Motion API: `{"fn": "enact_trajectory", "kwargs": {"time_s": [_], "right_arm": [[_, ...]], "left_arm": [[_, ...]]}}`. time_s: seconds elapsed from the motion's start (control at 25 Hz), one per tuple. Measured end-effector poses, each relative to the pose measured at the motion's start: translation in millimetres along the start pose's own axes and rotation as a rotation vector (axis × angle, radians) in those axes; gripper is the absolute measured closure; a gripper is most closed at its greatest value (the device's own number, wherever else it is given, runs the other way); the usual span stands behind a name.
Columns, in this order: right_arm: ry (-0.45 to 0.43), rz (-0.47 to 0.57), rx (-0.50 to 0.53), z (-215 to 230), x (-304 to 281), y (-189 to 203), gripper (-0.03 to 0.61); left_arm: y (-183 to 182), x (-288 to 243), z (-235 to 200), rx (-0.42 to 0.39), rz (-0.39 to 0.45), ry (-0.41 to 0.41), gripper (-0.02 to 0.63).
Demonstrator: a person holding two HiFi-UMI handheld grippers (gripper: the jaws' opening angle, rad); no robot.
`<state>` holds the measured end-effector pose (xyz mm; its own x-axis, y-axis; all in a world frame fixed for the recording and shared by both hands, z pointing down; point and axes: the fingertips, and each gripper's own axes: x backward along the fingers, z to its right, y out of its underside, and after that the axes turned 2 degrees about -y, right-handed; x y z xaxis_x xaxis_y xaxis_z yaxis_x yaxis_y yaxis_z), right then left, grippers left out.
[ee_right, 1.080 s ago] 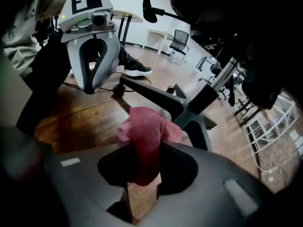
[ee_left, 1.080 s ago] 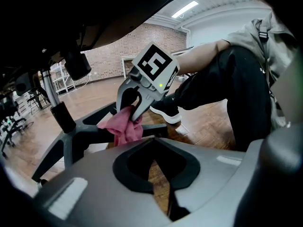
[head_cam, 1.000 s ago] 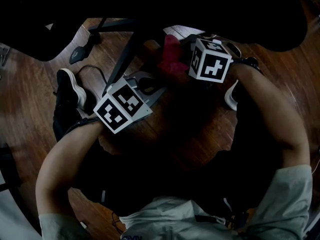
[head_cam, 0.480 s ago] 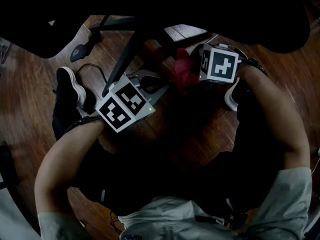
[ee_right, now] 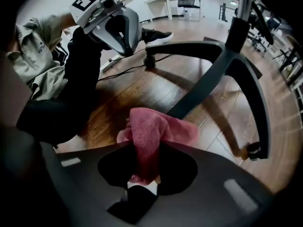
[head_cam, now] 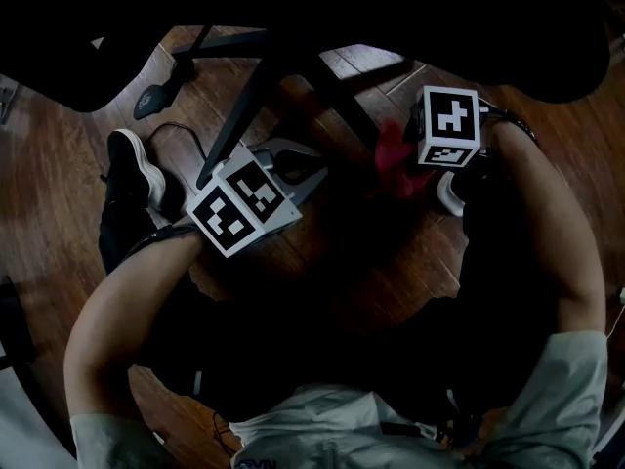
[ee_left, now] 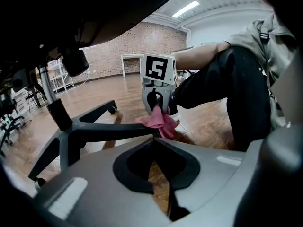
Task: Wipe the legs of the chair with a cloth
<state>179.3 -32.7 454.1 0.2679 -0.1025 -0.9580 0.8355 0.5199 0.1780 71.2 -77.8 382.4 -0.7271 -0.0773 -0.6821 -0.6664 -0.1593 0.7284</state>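
Looks partway through at best, pinching the pink cloth (ee_right: 154, 134) in the right gripper (ee_right: 142, 183) at one chair leg (ee_right: 208, 84), holding the left gripper (ee_left: 154, 143) pressed together and empty, with the other legs (ee_left: 90, 112) likely left to wipe.

The left gripper (ee_left: 154, 143) has its fingers (ee_left: 109, 188) closed together, empty, near a chair leg (ee_left: 109, 132). Beyond it, the right gripper (ee_left: 155, 109) pinches a pink cloth (ee_left: 162, 123) against that leg.
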Motion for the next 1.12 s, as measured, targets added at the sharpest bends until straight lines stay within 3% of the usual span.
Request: {"fn": "enact_trajectory", "kwargs": {"time_s": [0.2,0.32,0.48,0.68,0.72,0.76,0.84,0.92,1.04,1.12], "right_arm": [[0.414,0.276,0.003,71.9,29.6,-60.9,0.483],[0.541,0.321,-0.035,99.2,44.6,-77.0,0.483],[0.460,0.248,-0.077,91.3,29.9,-50.9,0.485],[0.094,0.047,-0.154,25.8,-6.3,19.6,0.486],[0.056,0.024,-0.148,17.4,-10.9,26.6,0.488],[0.055,0.026,-0.139,16.5,-12.3,27.3,0.488],[0.153,0.113,-0.125,34.8,-2.6,9.5,0.485],[0.298,0.279,-0.140,63.1,20.9,-24.3,0.483],[0.409,0.490,-0.211,91.2,53.6,-68.6,0.483],[0.453,0.491,-0.228,104.8,53.7,-73.6,0.483]], "left_arm": [[5.9,-3.3,10.9,-0.014,-0.024,0.028,0.606],[9.4,-3.4,14.7,-0.033,-0.035,0.035,0.606],[12.7,0.0,9.6,-0.033,-0.037,0.023,0.606],[15.4,1.8,9.0,-0.034,-0.042,0.025,0.606],[16.1,1.7,10.3,-0.037,-0.043,0.028,0.606],[17.1,1.6,11.3,-0.039,-0.046,0.029,0.606],[19.0,1.7,10.9,-0.040,-0.050,0.027,0.606],[19.4,2.8,7.8,-0.036,-0.049,0.018,0.606],[19.2,6.1,2.8,-0.030,-0.042,-0.002,0.606],[20.1,7.6,0.7,-0.032,-0.040,-0.010,0.606]]}}
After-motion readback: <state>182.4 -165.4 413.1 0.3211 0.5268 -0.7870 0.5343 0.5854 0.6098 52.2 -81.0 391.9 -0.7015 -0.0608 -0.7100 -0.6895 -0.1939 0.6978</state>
